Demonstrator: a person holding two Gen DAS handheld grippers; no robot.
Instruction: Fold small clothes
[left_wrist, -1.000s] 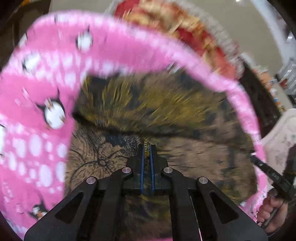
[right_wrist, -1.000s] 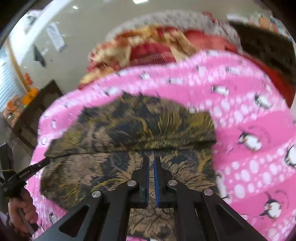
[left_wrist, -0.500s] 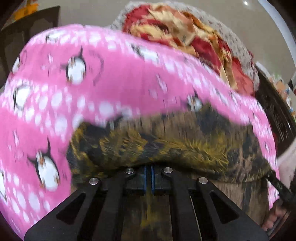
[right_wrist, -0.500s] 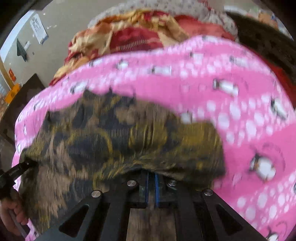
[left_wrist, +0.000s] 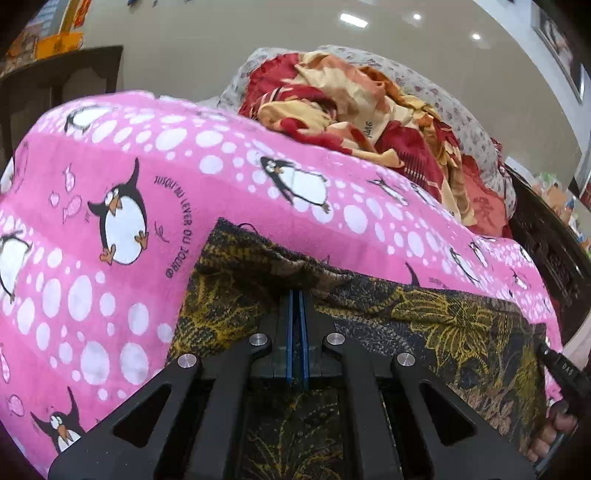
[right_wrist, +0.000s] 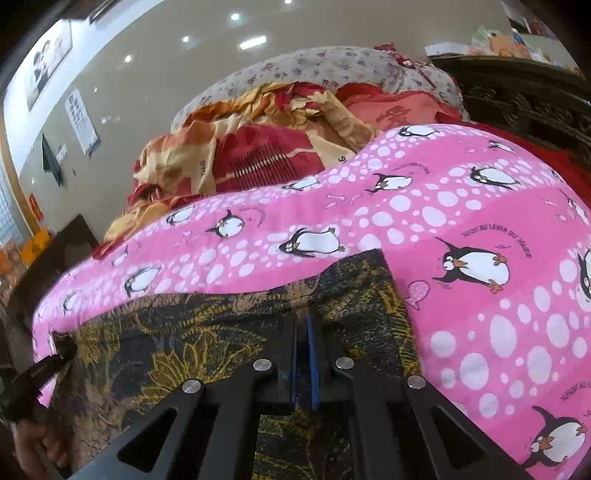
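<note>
A small dark garment (left_wrist: 436, 325) with a yellow and brown flower print lies on the pink penguin blanket (left_wrist: 155, 206); it also shows in the right wrist view (right_wrist: 192, 339). My left gripper (left_wrist: 295, 295) is shut on the garment's folded-over edge near its left end, low over the blanket. My right gripper (right_wrist: 303, 319) is shut on the same edge near its right end. Each gripper shows at the far side of the other's view, the right gripper (left_wrist: 554, 363) and the left gripper (right_wrist: 55, 360), both pinching the cloth.
A crumpled red and yellow quilt (left_wrist: 354, 110) and a grey flowered pillow (right_wrist: 332, 68) lie at the far end of the bed. Dark carved wooden furniture (right_wrist: 524, 103) stands on the right, a dark cabinet (left_wrist: 62, 81) on the left.
Both grippers have carried the garment's near edge forward and down over the rest of it. The garment now lies folded, and both wrist views sit low over the blanket.
</note>
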